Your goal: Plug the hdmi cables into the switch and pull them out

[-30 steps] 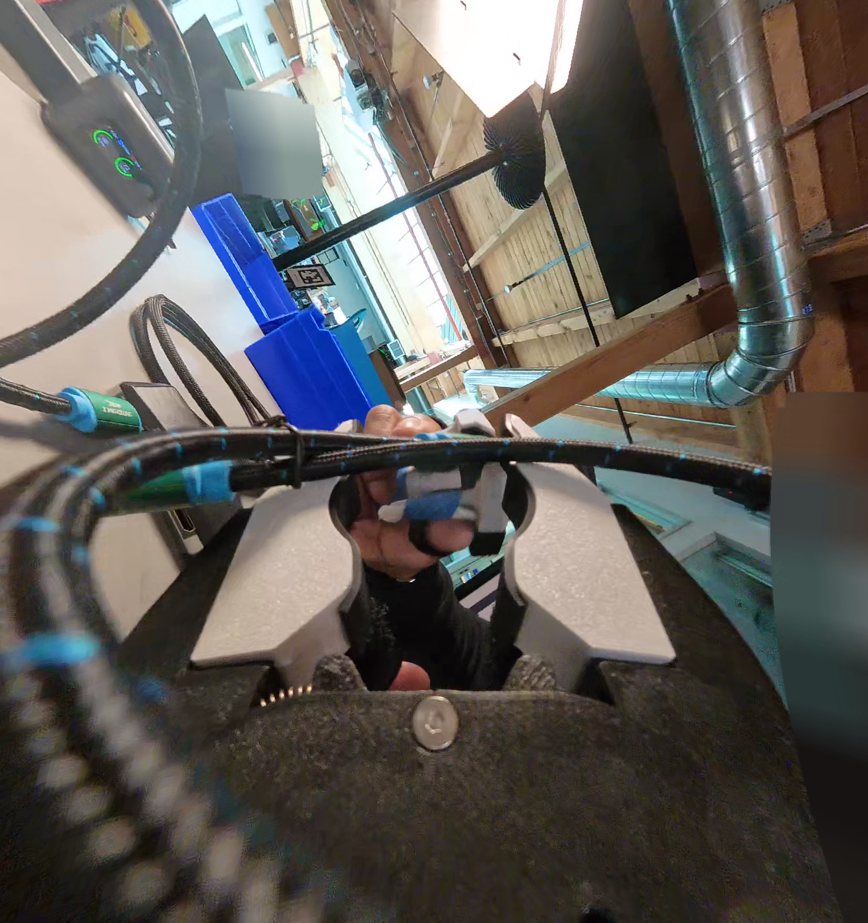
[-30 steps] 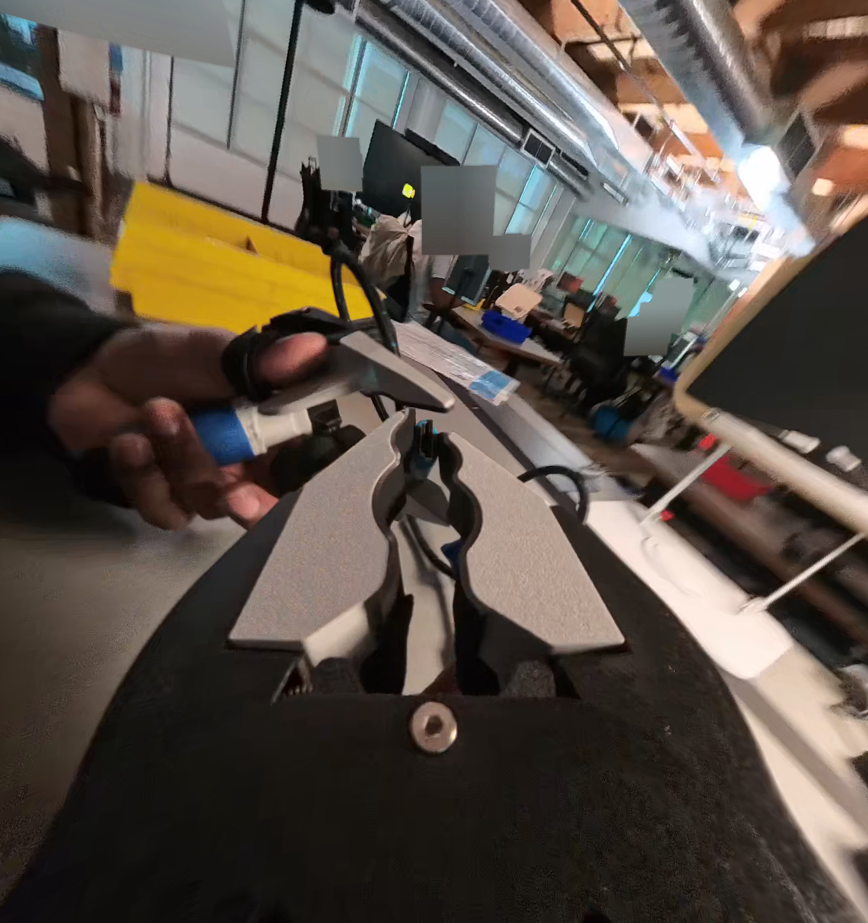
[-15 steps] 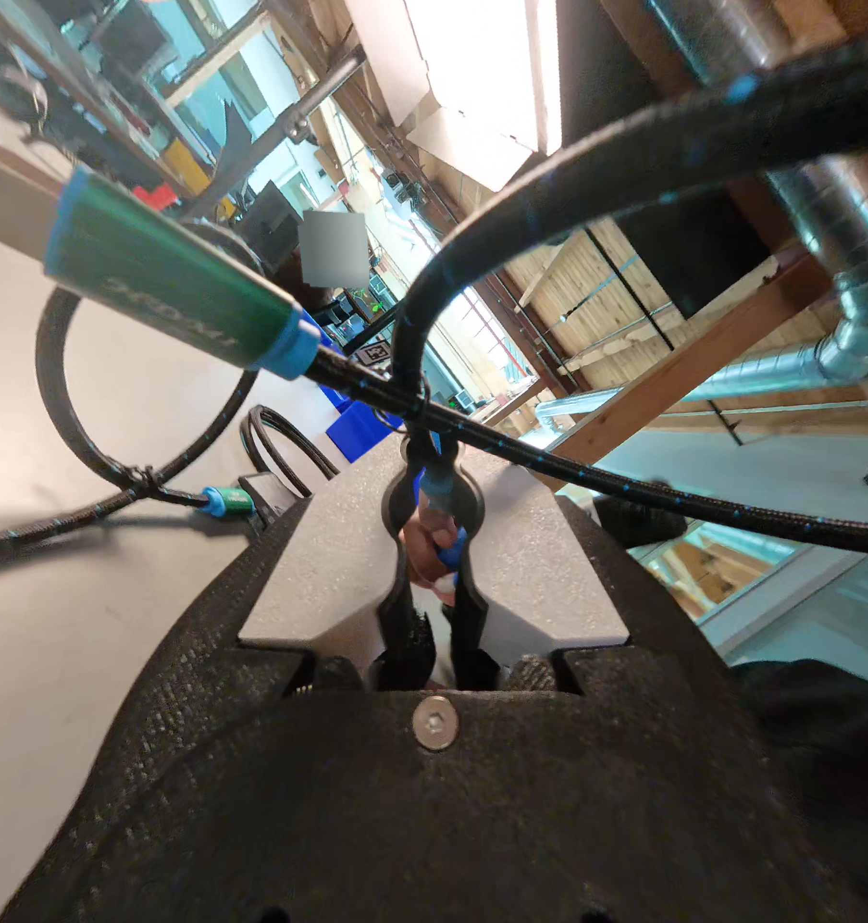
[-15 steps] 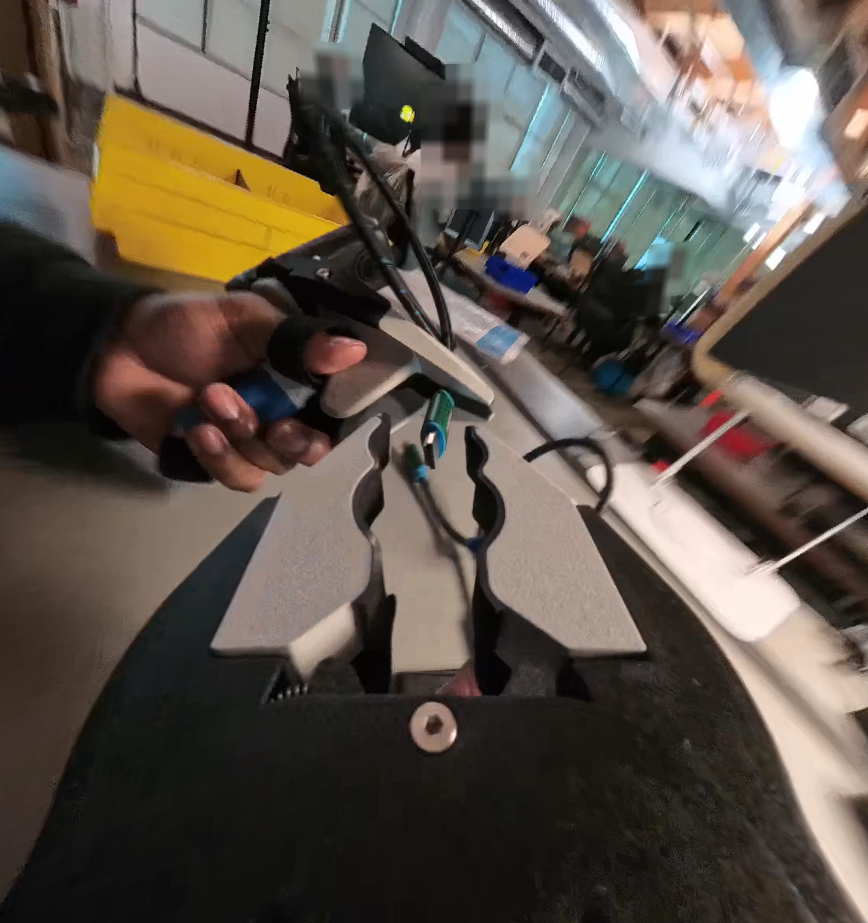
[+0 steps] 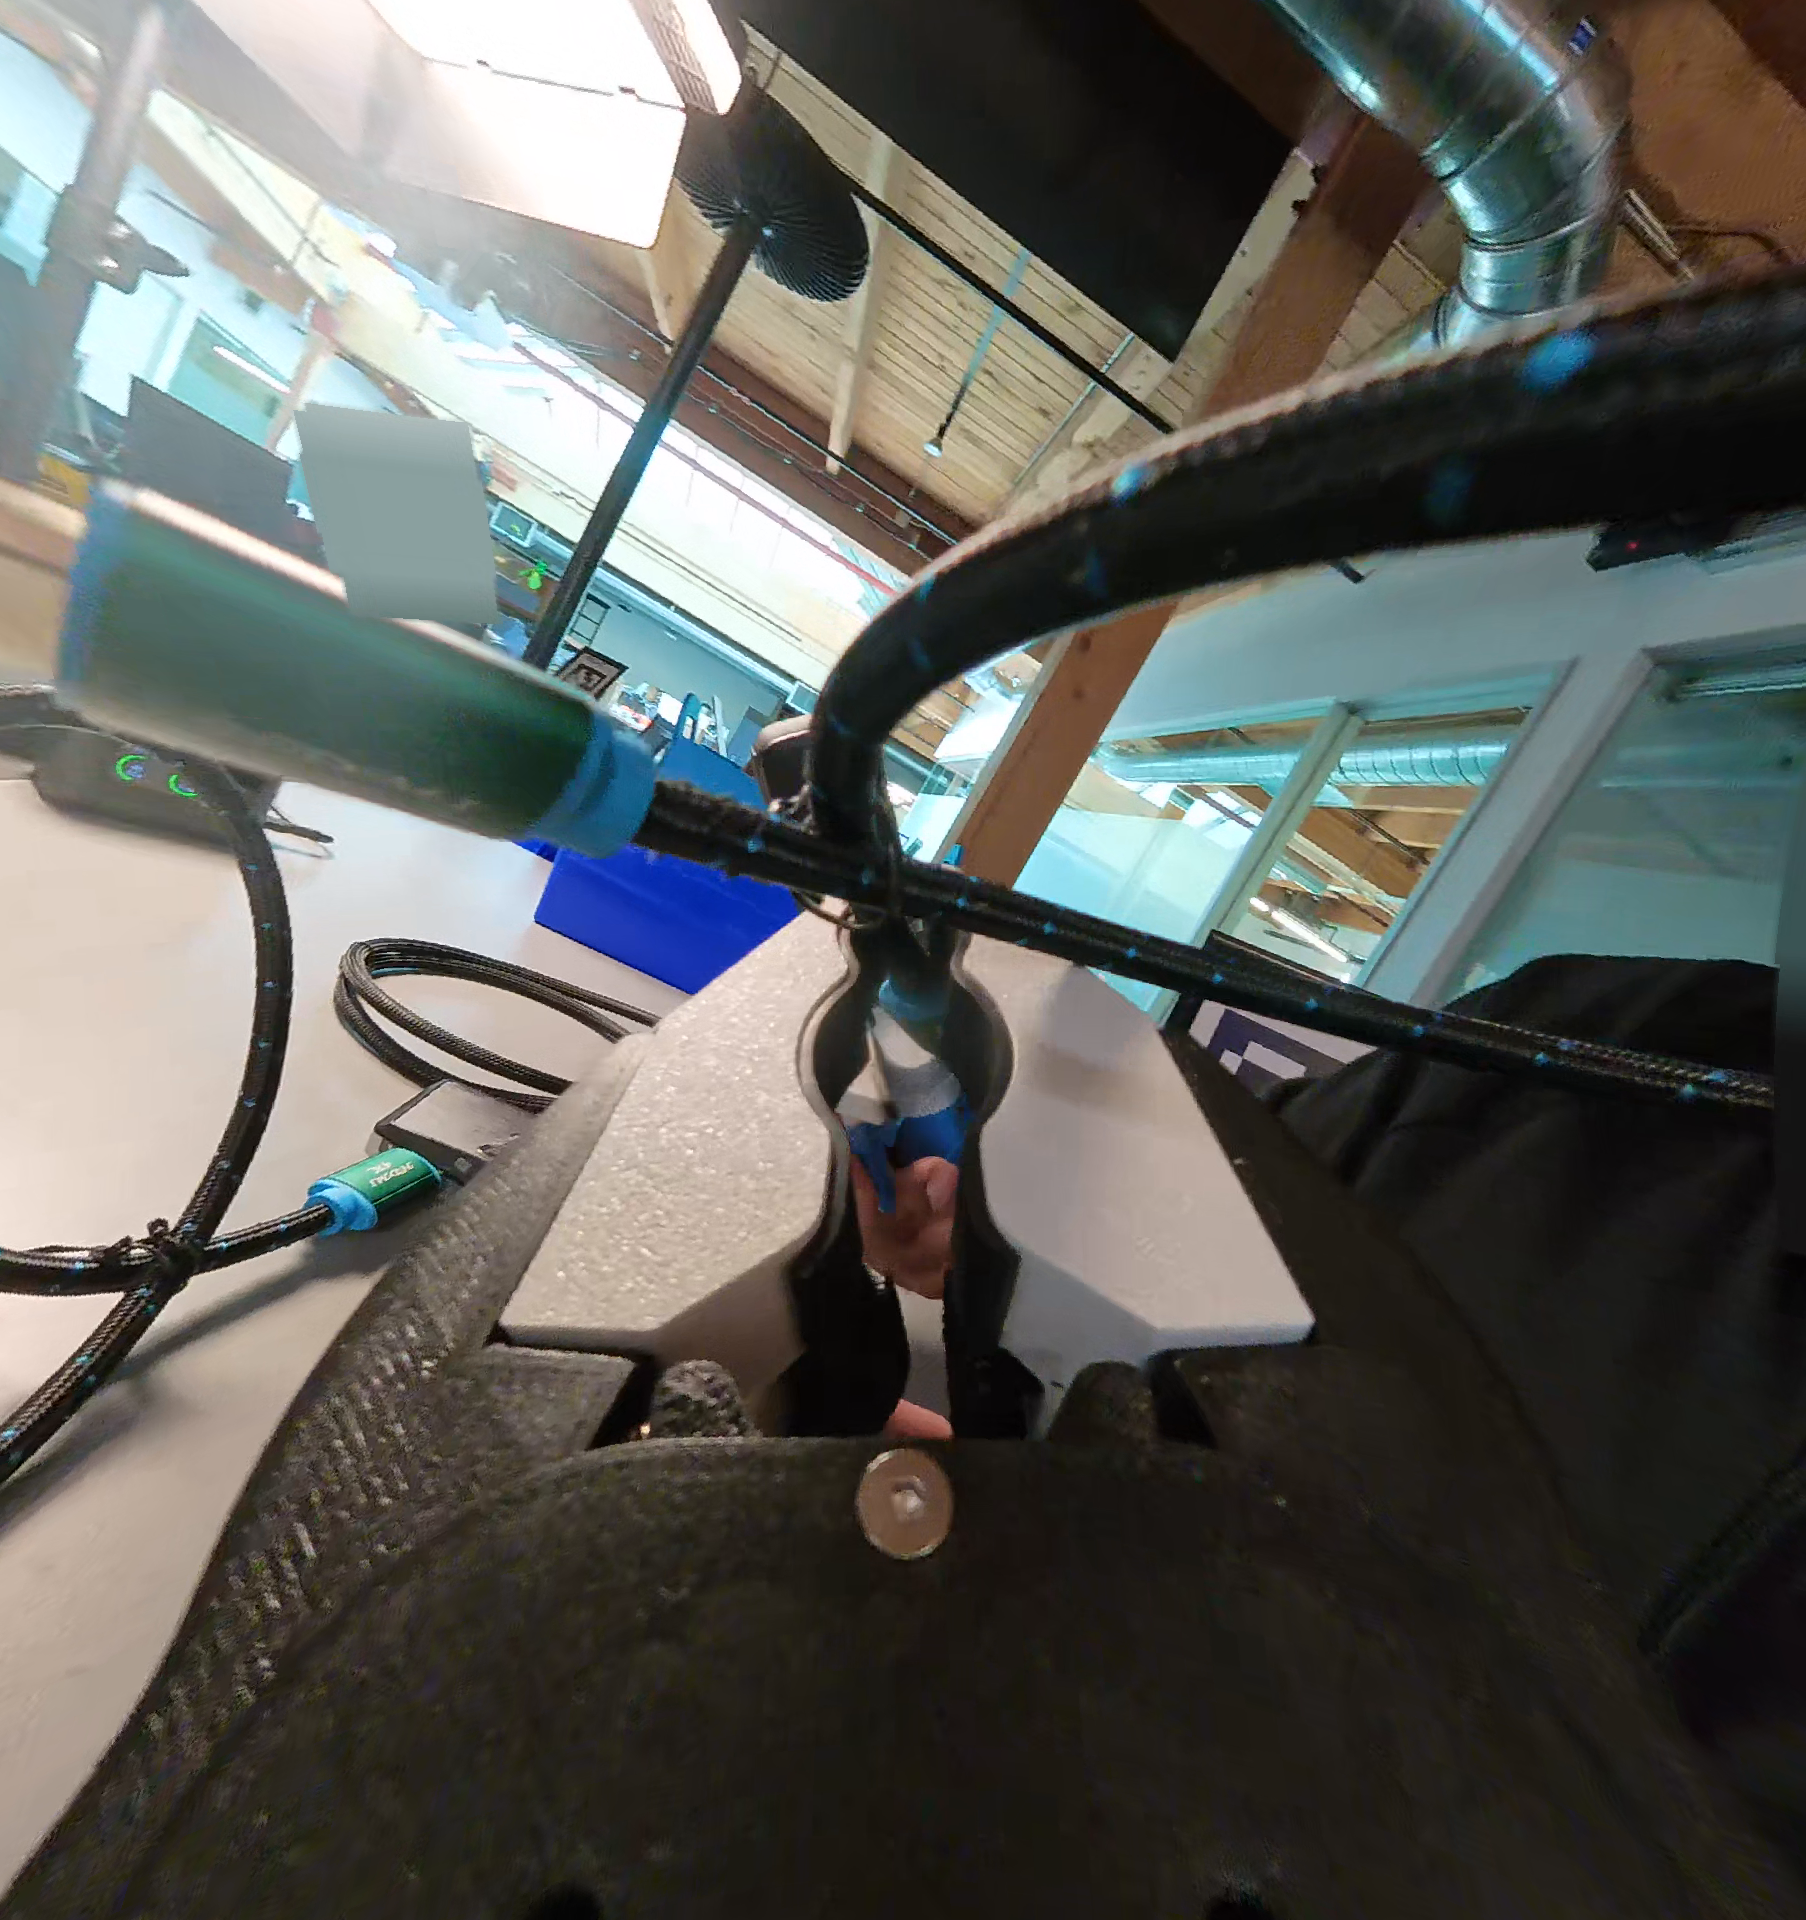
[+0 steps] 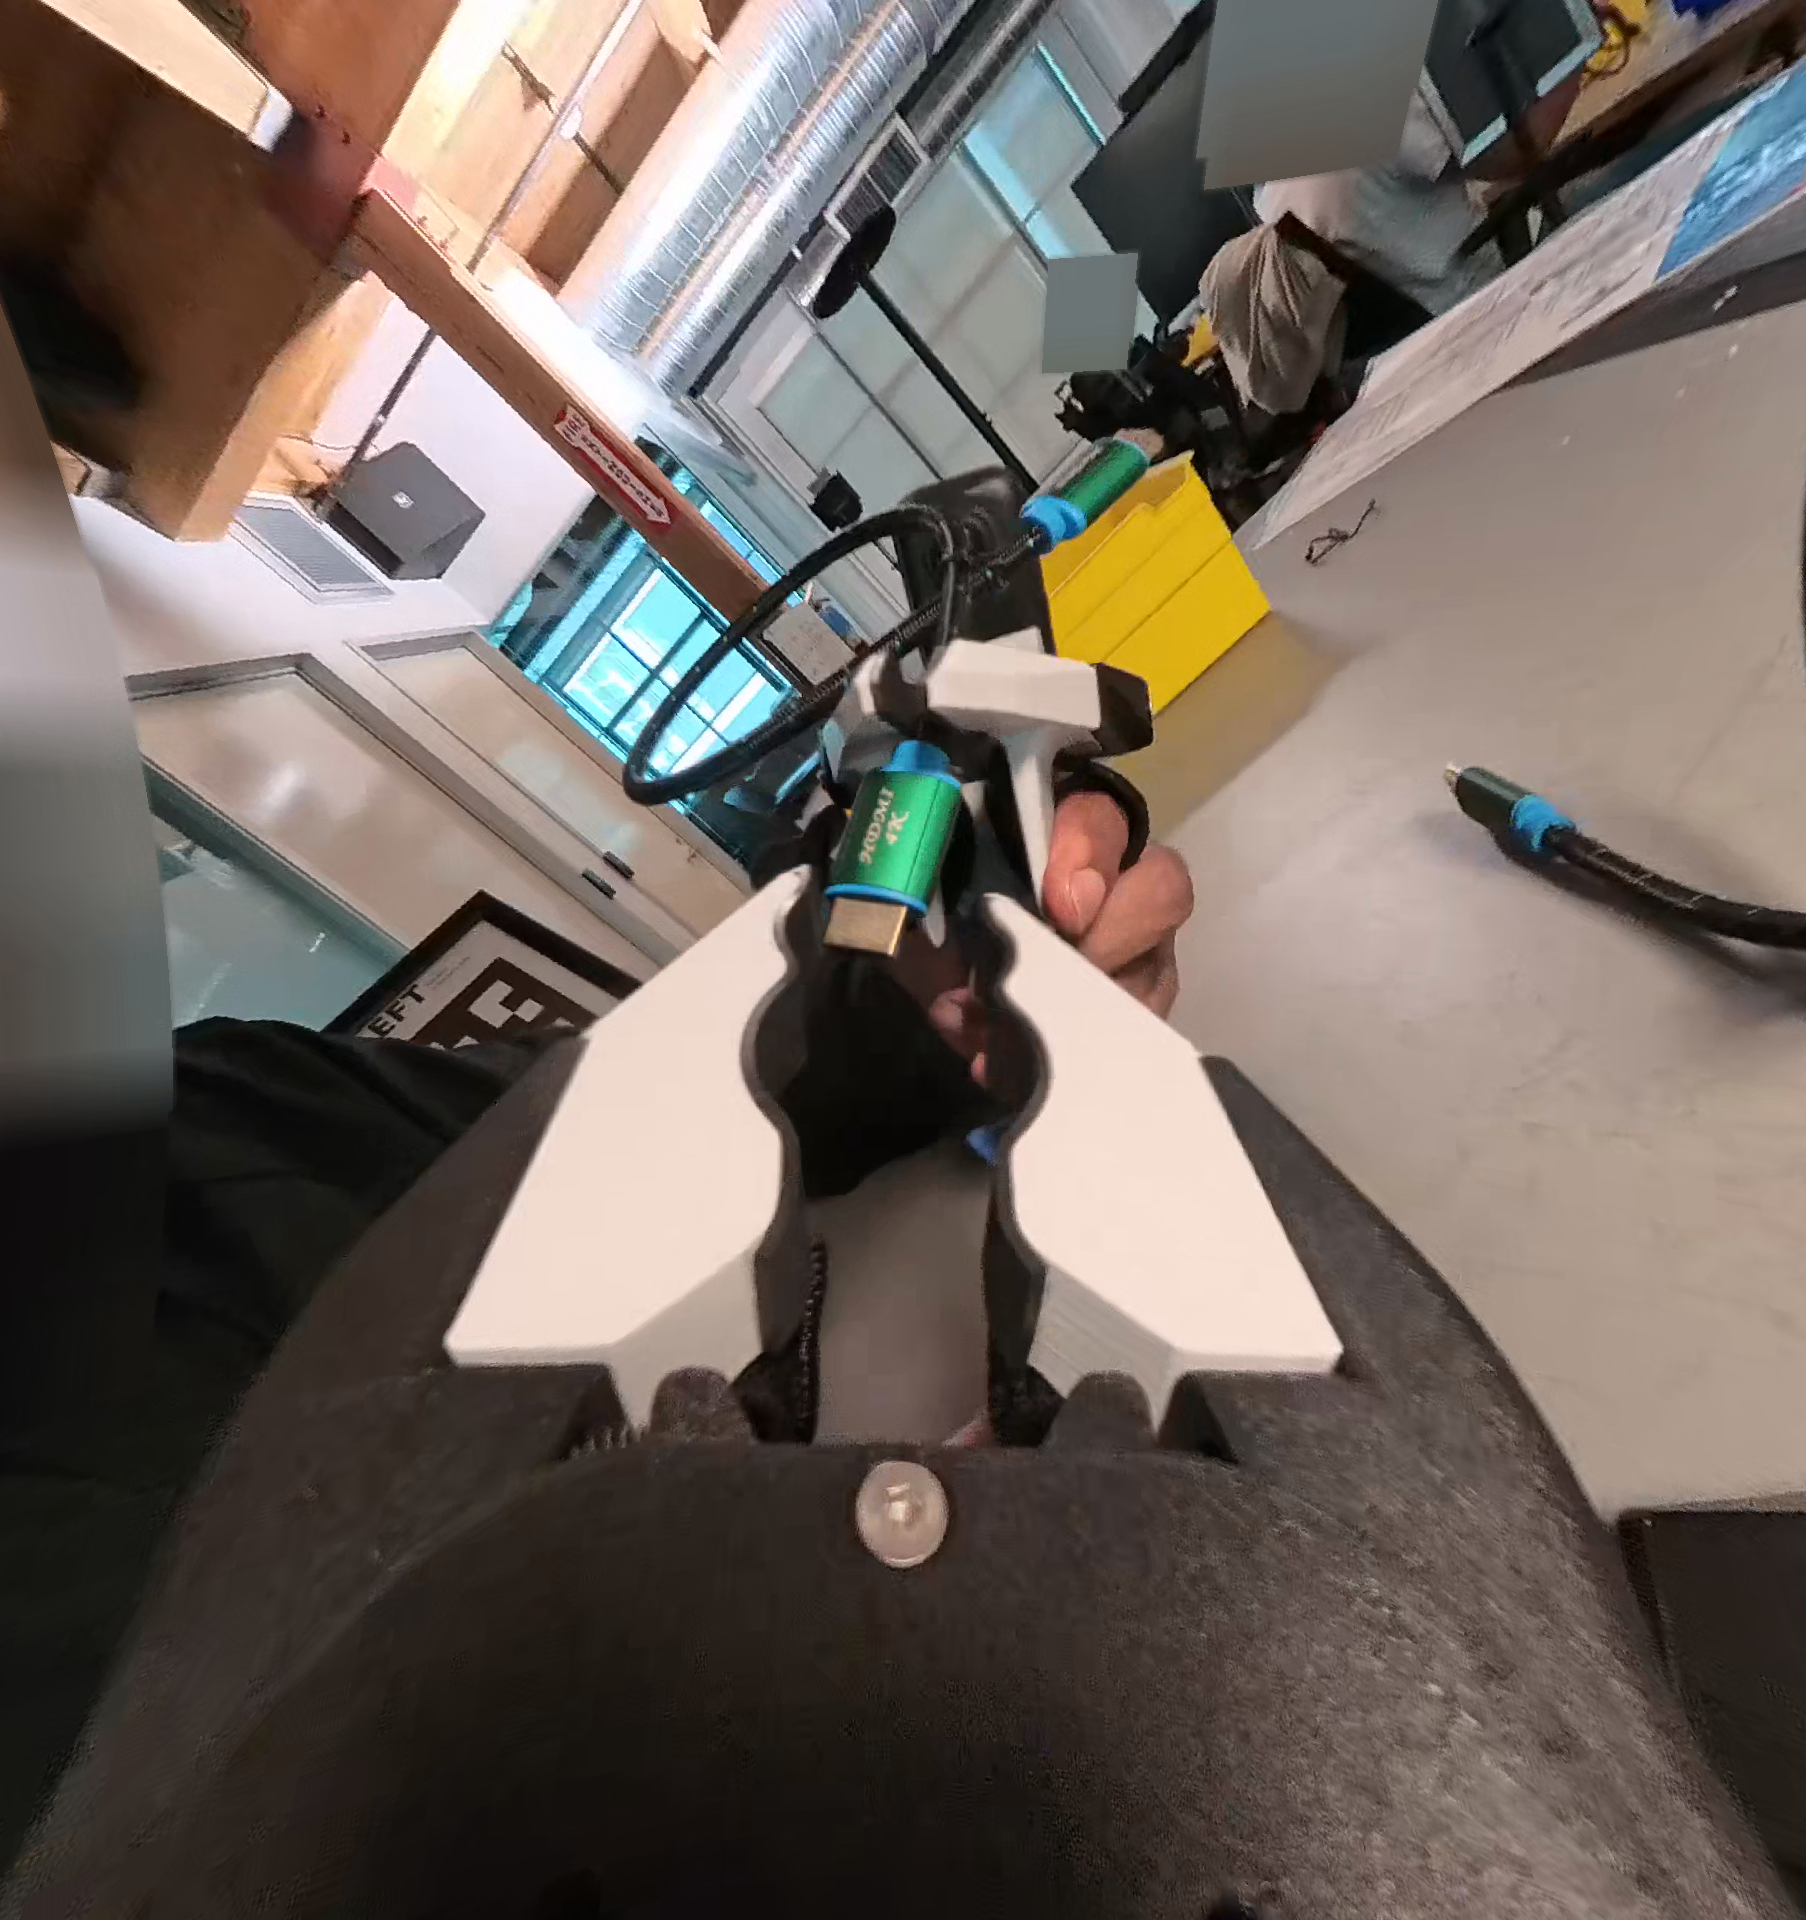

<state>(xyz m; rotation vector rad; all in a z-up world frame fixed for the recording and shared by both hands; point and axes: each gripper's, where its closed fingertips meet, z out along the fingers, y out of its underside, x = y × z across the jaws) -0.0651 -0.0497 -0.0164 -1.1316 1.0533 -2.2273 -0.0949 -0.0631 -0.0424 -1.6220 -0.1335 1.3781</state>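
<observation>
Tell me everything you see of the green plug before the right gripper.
The green plug has a shiny metallic green shell, a blue collar at each end and a gold-coloured metal tip. It hangs tilted, tip downward, before the open right gripper; contact is unclear. Its black braided cable runs up to the left gripper.

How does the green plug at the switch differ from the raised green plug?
The lower plug lies on the table, inserted in the switch; the raised plug hangs free in air, its cable pinched by the left gripper. Both are green with blue collars.
</observation>
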